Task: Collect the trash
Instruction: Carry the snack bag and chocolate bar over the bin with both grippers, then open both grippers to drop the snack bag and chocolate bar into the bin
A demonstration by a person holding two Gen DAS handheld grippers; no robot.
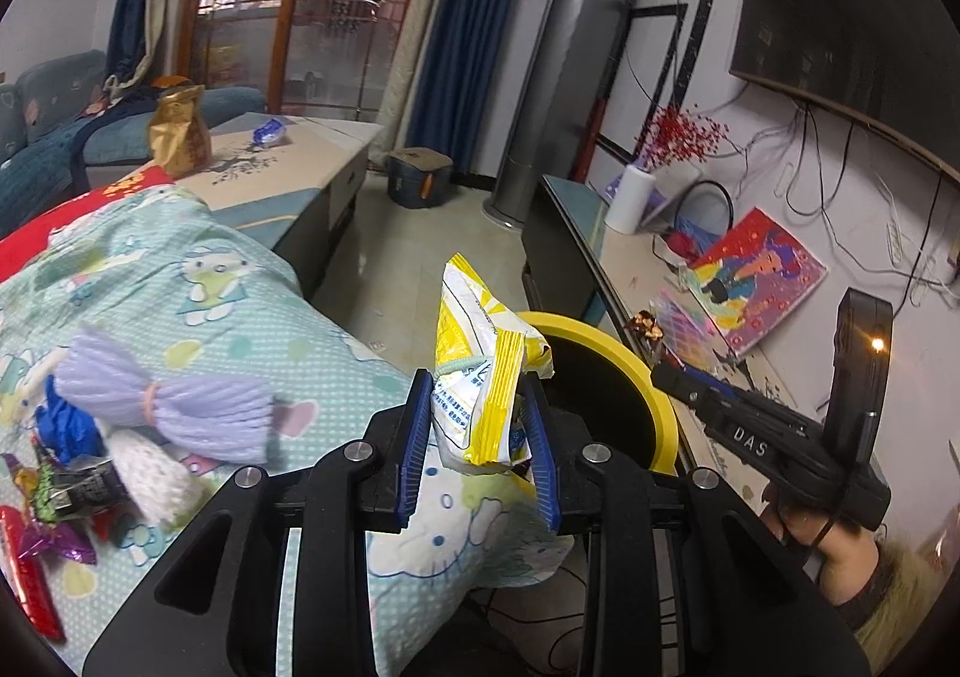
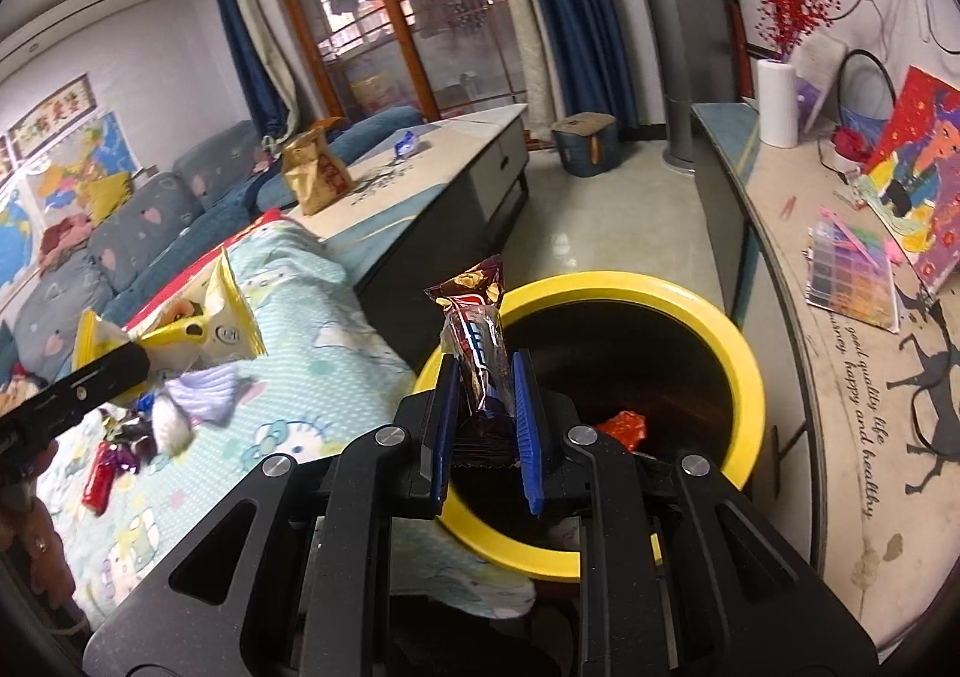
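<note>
Each camera rides a hand-held gripper, looking forward and downward along its blue fingers (image 1: pixel 414 437); both views share the round yellow-rimmed bin (image 2: pixel 744 377), close below, and the patterned cloth (image 1: pixel 252 281)

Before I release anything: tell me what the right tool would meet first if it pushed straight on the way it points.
Most likely the yellow-rimmed bin. The right tool, shut on a brown candy wrapper, points down into the bin's dark opening, where a red wrapper lies. Nothing shows in between, though depth is hard to judge.
</note>
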